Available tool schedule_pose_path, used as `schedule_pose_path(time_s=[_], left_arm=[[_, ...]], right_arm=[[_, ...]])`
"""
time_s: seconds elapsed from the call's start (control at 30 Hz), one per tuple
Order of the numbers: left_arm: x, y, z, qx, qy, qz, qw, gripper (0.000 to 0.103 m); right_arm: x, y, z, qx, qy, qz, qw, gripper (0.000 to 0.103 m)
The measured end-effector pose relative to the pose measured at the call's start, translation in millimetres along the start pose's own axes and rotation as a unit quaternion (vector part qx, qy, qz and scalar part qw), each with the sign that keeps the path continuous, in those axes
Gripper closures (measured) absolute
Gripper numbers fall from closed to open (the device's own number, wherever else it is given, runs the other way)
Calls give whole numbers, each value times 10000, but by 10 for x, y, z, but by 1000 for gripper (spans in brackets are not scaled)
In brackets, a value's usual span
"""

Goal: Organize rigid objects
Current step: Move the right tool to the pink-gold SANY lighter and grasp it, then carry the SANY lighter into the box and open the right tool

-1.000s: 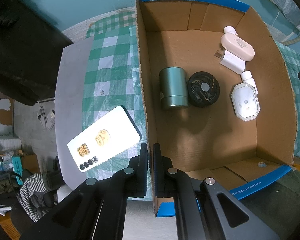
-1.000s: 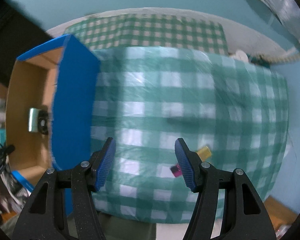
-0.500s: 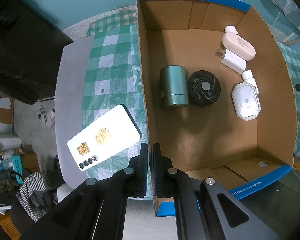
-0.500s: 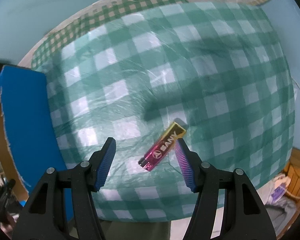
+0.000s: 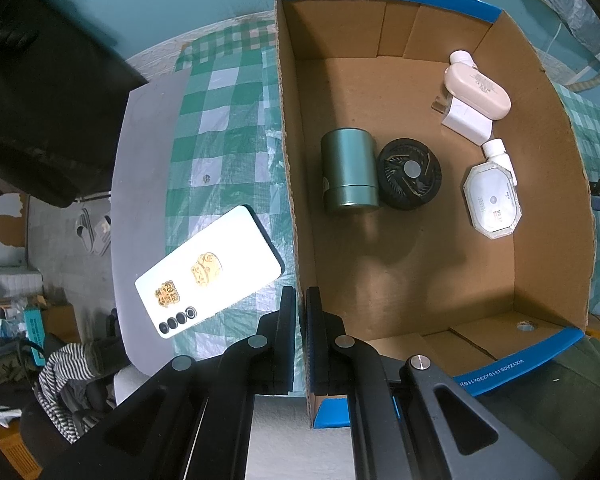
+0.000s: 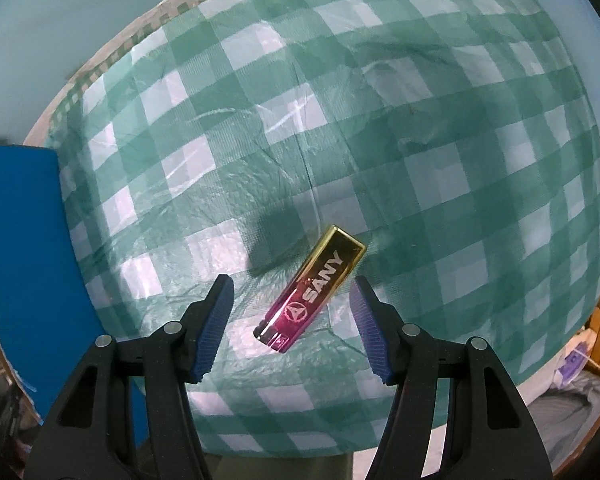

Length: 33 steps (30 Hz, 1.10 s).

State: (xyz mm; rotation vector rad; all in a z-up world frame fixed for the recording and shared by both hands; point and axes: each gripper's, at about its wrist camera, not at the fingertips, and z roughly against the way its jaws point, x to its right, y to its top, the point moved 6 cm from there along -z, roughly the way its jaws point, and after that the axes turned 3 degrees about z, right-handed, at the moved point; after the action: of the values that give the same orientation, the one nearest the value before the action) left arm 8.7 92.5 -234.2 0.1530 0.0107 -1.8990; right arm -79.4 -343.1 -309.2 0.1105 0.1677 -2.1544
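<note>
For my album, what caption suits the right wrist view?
Open tool poised over a lighter on a checked cloth.

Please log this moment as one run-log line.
left gripper: shut on box wall | right gripper: open over lighter | lighter: on tablecloth

A lived-in home: checked tablecloth (image 6: 420, 160), slippers (image 5: 94, 230) and strewn clothes (image 5: 64, 376) on the floor.

Lighter (image 6: 310, 289) on tablecloth (image 6: 440, 140), right of box (image 6: 16, 240); phone (image 5: 208, 276) left.
</note>
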Motion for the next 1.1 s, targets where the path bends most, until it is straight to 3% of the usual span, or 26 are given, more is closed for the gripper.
schedule_pose_path(time_s=[0.1,0.2,0.33,0.63,1.1], left_arm=[[-7,-6,-2,3,2,-4,10000,99],[-6,-6,-3,-1,2,-1,10000,99],[-8,-12,7,1,-4,-10,10000,99],[-10,-15,6,-7,-3,-2,10000,99],[12,-17,3,-21,5,48,10000,99]], right_arm=[[-7,-10,-42,-3,-36,72,10000,52],[-44,-12,-30,82,-194,362,9991,71],[-153,-64,-57,60,-313,1004,9944,78],[-316,-94,-92,46,-661,2194,9734,79],[-366,117,-188,37,-685,1979,9778,79]])
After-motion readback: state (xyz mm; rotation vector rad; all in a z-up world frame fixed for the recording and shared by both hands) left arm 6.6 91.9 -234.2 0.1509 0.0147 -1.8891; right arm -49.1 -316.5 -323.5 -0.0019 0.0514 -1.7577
